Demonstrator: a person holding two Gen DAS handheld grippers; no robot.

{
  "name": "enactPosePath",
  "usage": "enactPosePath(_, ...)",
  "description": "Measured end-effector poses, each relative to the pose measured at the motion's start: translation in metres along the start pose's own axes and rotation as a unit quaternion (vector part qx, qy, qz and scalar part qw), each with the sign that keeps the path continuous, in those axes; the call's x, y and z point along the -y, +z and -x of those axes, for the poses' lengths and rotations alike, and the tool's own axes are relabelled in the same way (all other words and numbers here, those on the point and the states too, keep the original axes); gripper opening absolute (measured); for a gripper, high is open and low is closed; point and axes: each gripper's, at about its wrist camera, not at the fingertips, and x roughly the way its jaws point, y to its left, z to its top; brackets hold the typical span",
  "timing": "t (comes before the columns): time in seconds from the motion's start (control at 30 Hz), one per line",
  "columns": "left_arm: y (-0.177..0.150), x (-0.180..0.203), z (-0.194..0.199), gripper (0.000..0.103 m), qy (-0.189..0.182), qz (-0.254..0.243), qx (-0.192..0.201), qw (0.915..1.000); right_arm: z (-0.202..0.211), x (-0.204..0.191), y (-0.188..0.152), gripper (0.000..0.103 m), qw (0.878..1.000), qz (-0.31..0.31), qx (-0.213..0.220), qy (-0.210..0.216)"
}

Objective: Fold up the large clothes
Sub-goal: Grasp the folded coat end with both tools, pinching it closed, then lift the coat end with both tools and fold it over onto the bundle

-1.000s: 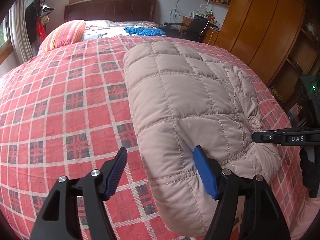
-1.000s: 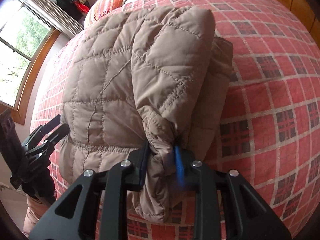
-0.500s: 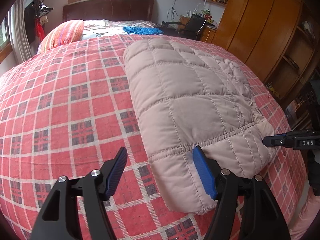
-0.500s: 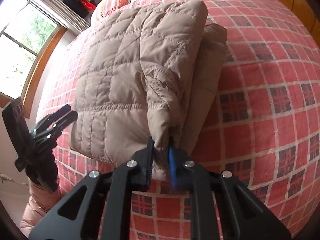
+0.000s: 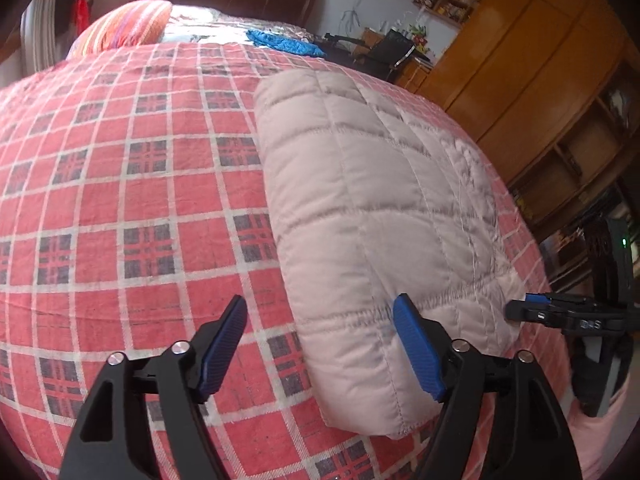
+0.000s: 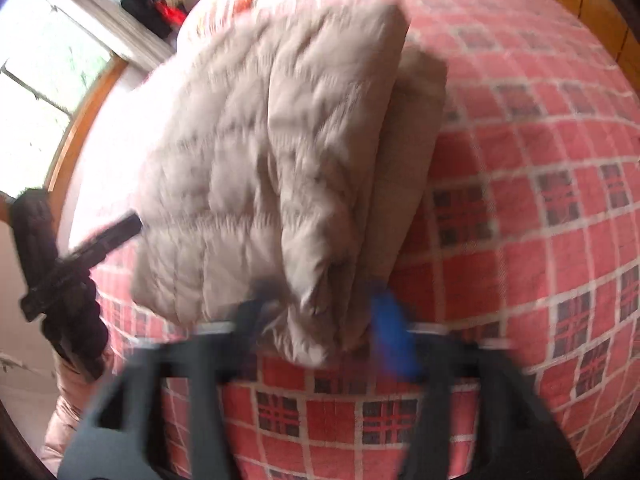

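Left tongs [image 5: 320, 344] spread wide, empty; right tongs [image 6: 320, 316] parted astride folded quilted jacket [image 6: 280, 160], frame centre, on checked bed [image 6: 520, 240].

Right hand-held gripper [image 6: 320, 316] spread around folded jacket [image 6: 280, 152] corner.

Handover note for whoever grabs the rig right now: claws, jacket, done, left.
Left claw: open, holding nothing, poised over the near left edge of the jacket.
Right claw: jaws apart with the jacket's near right corner between them. The view is blurred, so contact is unclear.
Jacket: lies on the bed as a long folded bundle, layers stacked, running away from the claws.
Done: the sides look folded in.
Left: probably one more fold, near end up to far end, then tidy the corners.
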Motion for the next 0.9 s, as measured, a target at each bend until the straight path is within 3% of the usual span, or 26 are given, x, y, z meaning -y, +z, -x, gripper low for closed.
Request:
enactPosePath(0.13,0.015,-0.021,-0.009,0.077,-0.047,0.045,-0.014,0.9978,0.014,0.011,0.019,0.085,1.000,-0.014,0.022,0.015)
enactPosePath(0.27,0.027,-0.027,-0.029,0.078,-0.088,0.060,-0.033,0.9938,-0.006,0.027,0.042,0.088,0.999,-0.037,0.001,0.024)
enactPosePath(0.57,0.036,-0.035,-0.075,0.088,-0.181,0.094,-0.056,0.9774,-0.059,0.065,0.060,0.093,0.990,-0.083,-0.018,0.108)
enactPosePath(0.7,0.035,-0.029,-0.087,0.090,-0.196,0.099,-0.061,0.9737,-0.068,0.068,0.064,0.093,0.990,-0.078,-0.017,0.118)
enactPosePath(0.77,0.037,-0.026,-0.088,0.088,-0.193,0.096,-0.060,0.9747,-0.073,0.068,0.064,0.089,0.989,-0.078,-0.018,0.121)
enactPosePath(0.9,0.035,-0.021,-0.082,0.071,-0.173,0.086,-0.054,0.9797,-0.069,0.069,0.060,0.059,0.987,-0.077,-0.014,0.140)
